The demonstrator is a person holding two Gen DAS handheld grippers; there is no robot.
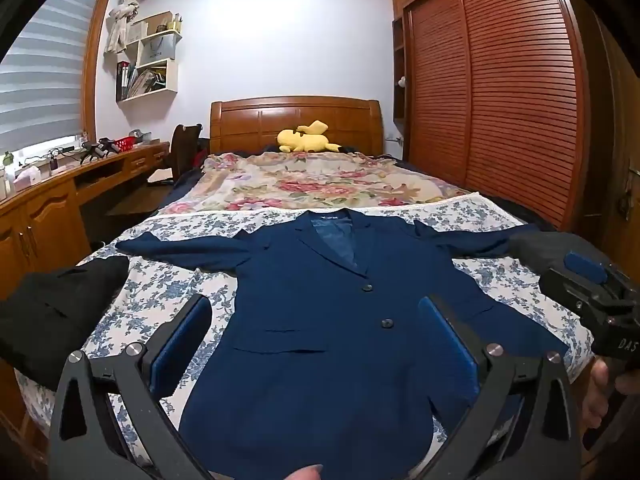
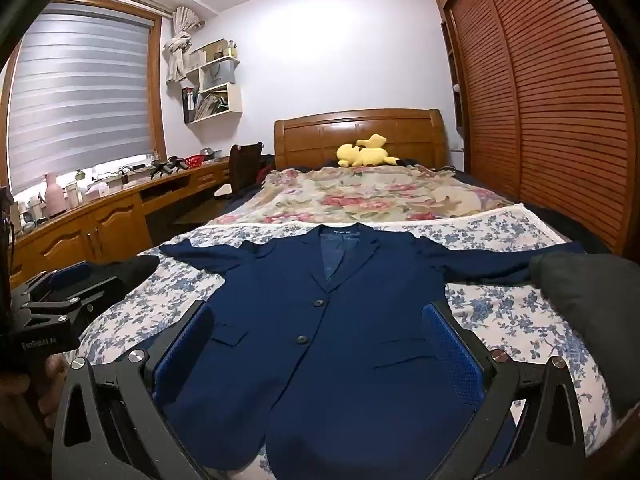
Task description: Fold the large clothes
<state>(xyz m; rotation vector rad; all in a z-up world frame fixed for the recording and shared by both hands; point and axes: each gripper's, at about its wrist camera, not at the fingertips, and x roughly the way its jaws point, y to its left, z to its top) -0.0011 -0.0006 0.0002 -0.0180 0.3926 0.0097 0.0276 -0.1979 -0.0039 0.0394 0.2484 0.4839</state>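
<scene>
Currently, left wrist view: left gripper is hovering wide open, gripping nothing, over the navy jacket lying flat (sleeves spread) on the near floral sheet. Right wrist view: right gripper is likewise gaping empty above the jacket.

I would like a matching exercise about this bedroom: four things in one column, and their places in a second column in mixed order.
Things:
1. navy blazer
2. yellow plush toy
3. red basket
4. white shelf unit

Places:
A. on the wooden desk under the window
B. spread flat on the blue floral sheet, sleeves out
C. on the wall left of the headboard
D. at the head of the bed

Pairs: 1-B, 2-D, 3-A, 4-C
</scene>
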